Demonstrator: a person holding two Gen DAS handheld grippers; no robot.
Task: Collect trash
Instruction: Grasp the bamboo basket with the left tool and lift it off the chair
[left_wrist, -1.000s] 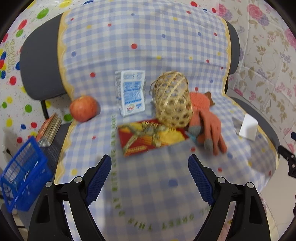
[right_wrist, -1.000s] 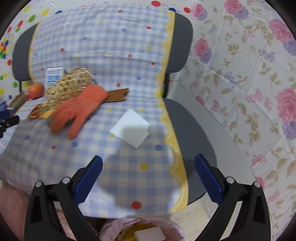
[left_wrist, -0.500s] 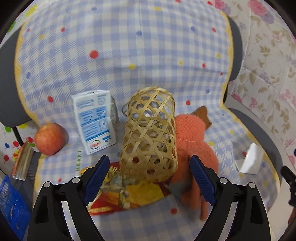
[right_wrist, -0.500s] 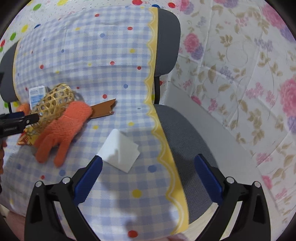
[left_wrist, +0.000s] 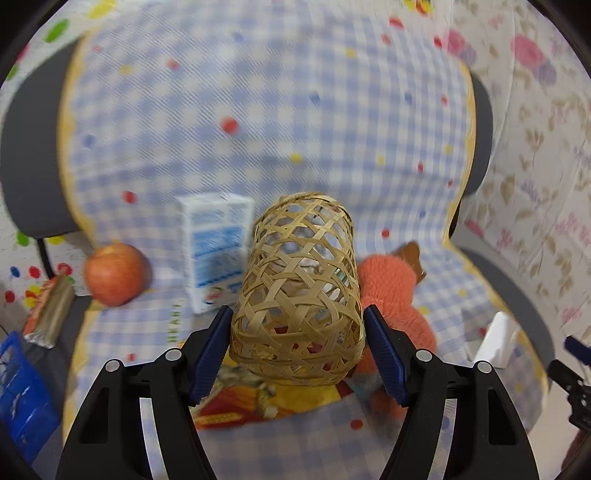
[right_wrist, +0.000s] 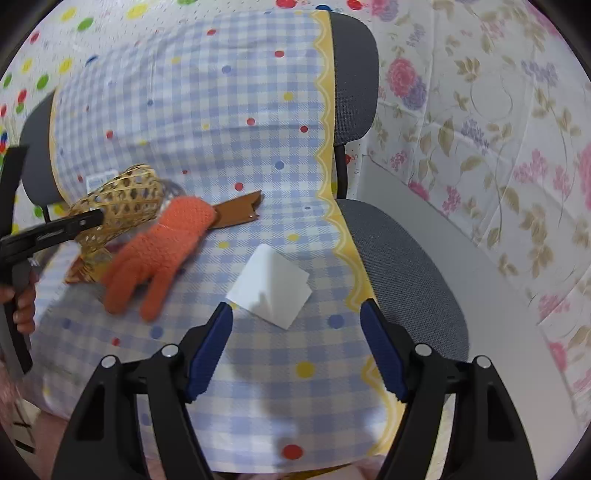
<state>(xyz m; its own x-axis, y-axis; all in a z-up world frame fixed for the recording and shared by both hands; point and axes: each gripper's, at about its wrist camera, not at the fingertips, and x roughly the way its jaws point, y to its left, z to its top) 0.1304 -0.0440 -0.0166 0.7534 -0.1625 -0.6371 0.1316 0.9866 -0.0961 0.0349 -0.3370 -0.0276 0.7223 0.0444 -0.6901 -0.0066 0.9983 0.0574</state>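
A woven bamboo basket (left_wrist: 299, 295) lies on its side on the checked chair cover (left_wrist: 295, 129). My left gripper (left_wrist: 295, 310) straddles its near end with the jaws closing; the blue pads (left_wrist: 210, 347) sit just at its sides without visibly squeezing it. A white folded paper (right_wrist: 269, 284) lies flat on the seat. My right gripper (right_wrist: 295, 306) hovers just short of it, jaws closing, with only the paper's near corner showing between the tips. Beside the basket are an orange knit glove (right_wrist: 159, 251), a milk carton (left_wrist: 216, 251) and a red-and-yellow wrapper (left_wrist: 258, 402) under it.
A red apple (left_wrist: 116, 273) sits at the seat's left edge. A brown scrap (right_wrist: 240, 214) pokes out behind the glove. A blue crate (left_wrist: 18, 398) and a stack of books (left_wrist: 51, 314) stand left of the chair. Floral wall covering (right_wrist: 480, 147) is on the right.
My left gripper came forward from the seat's front to the basket and its jaws narrowed around it. The right gripper drew nearer to the white paper and its jaws narrowed.
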